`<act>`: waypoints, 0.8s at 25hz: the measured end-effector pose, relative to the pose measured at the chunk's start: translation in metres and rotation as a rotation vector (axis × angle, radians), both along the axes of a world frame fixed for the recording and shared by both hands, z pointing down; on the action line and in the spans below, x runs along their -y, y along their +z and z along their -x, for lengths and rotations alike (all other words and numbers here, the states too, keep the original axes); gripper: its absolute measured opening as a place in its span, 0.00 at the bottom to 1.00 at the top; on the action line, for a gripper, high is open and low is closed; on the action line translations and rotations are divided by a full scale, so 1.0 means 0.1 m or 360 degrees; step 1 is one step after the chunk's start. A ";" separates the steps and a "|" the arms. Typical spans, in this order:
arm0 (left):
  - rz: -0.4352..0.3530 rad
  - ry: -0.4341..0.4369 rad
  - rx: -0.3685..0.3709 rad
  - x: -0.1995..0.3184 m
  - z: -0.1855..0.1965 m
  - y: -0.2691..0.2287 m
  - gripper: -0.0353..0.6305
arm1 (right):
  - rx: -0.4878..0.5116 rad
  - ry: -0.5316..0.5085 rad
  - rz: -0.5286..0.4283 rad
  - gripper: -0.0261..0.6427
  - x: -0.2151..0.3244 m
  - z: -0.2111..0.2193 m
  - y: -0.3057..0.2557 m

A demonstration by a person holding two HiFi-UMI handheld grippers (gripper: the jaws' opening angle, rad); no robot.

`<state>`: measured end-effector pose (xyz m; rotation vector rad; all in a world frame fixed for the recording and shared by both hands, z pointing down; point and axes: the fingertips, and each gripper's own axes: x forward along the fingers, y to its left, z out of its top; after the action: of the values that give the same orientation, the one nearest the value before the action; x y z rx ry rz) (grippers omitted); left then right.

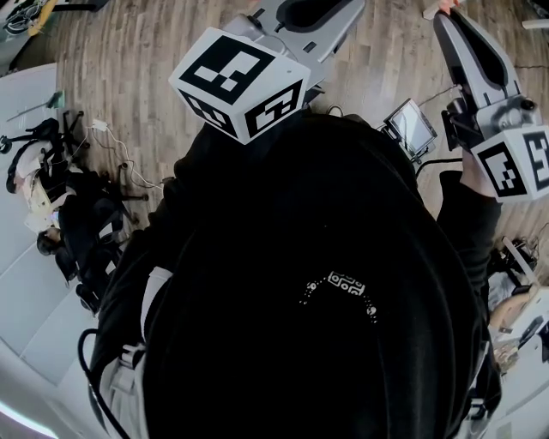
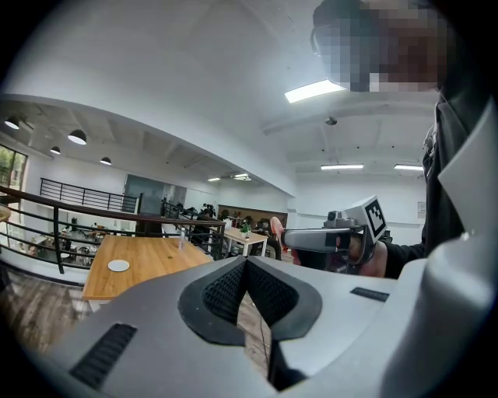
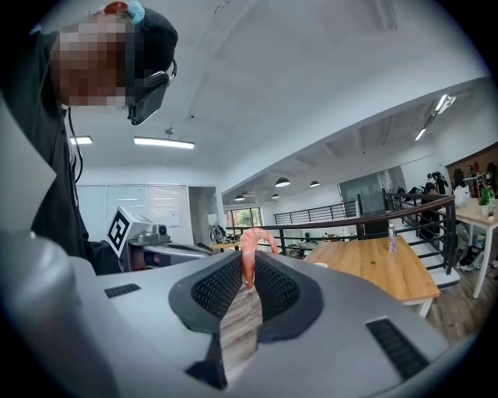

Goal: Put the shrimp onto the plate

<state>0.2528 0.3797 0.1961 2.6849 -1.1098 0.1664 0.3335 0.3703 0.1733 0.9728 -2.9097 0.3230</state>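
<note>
A pink curled shrimp [image 3: 252,247] stands up between the black pads of my right gripper [image 3: 249,268], which is shut on it. The left gripper view shows the same shrimp [image 2: 275,230] at the tip of the right gripper [image 2: 292,238]. My left gripper [image 2: 246,263] is shut with nothing between its pads. A small white plate [image 2: 118,266] lies on a wooden table [image 2: 148,260] far ahead. Both grippers are held up in the air. In the head view the left gripper [image 1: 302,12] and the right gripper [image 1: 446,19] point away over the wood floor.
The person's dark hooded top [image 1: 317,283] fills most of the head view. A black railing [image 2: 101,214] runs in front of the wooden table [image 3: 385,268]. A small bottle [image 3: 391,241] stands on that table. Chairs and cables [image 1: 77,197] lie at the left.
</note>
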 end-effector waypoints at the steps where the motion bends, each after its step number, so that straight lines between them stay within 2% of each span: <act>1: 0.0005 -0.0011 -0.0001 0.01 0.03 0.01 0.05 | -0.0003 -0.0007 0.0002 0.13 0.01 0.01 0.01; 6: 0.0005 -0.0036 -0.0030 0.08 0.16 0.03 0.05 | 0.0007 -0.0009 0.0005 0.13 0.10 0.09 0.00; 20: -0.0040 0.0105 -0.0087 0.67 0.23 -0.02 0.05 | -0.0036 0.0095 -0.0013 0.13 0.54 0.25 -0.11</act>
<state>0.2303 0.3128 0.1940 2.7326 -1.0147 0.0899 0.3084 0.3162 0.1619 1.0591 -2.8684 0.3010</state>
